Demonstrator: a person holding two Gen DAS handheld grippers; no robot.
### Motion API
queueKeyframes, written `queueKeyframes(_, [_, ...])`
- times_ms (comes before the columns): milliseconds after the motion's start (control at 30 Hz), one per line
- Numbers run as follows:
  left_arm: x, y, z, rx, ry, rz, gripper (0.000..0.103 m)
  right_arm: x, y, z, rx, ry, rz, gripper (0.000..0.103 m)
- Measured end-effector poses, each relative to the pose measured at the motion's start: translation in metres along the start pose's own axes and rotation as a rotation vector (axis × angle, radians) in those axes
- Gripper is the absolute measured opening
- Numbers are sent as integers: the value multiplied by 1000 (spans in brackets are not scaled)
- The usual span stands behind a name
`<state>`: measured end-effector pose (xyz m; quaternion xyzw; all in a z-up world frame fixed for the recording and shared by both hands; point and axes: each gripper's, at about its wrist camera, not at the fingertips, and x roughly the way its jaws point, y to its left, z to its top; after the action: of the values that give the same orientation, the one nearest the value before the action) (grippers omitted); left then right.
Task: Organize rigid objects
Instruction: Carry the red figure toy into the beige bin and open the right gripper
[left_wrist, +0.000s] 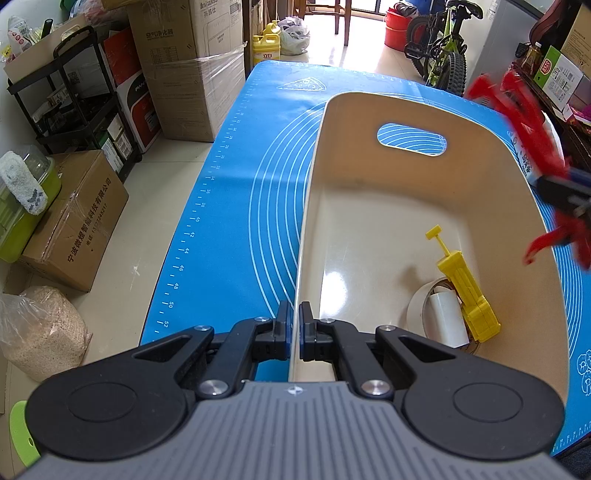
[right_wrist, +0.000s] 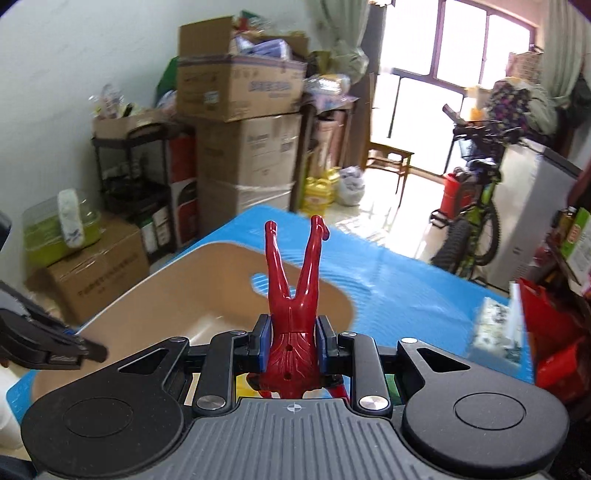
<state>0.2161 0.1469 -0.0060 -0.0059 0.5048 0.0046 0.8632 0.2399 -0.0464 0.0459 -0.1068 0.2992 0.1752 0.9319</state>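
Observation:
A cream plastic bin (left_wrist: 369, 110) with a handle slot stands on the blue mat (left_wrist: 240, 206). My left gripper (left_wrist: 294, 325) is shut on the bin's near left wall. Inside the bin lie a yellow toy (left_wrist: 465, 291) and a roll of white tape (left_wrist: 441, 317). My right gripper (right_wrist: 293, 341) is shut on the torso of a red action figure (right_wrist: 295, 280), legs pointing away, held in the air above the bin (right_wrist: 177, 269). In the left wrist view the figure (left_wrist: 524, 118) and right gripper (left_wrist: 565, 192) appear blurred at the bin's right side.
Cardboard boxes (left_wrist: 192, 55), a black shelf cart (left_wrist: 74, 107) and a green container (left_wrist: 22, 206) stand on the floor left of the table. A bicycle (left_wrist: 439, 48) stands beyond the table. A patterned box (right_wrist: 495, 328) and red bag (right_wrist: 546, 325) lie at the mat's right edge.

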Motion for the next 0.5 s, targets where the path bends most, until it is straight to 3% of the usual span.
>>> queueKeyframes(500, [0, -2, 0, 1, 0, 1, 5, 54, 58, -25, -39, 193, 70, 34])
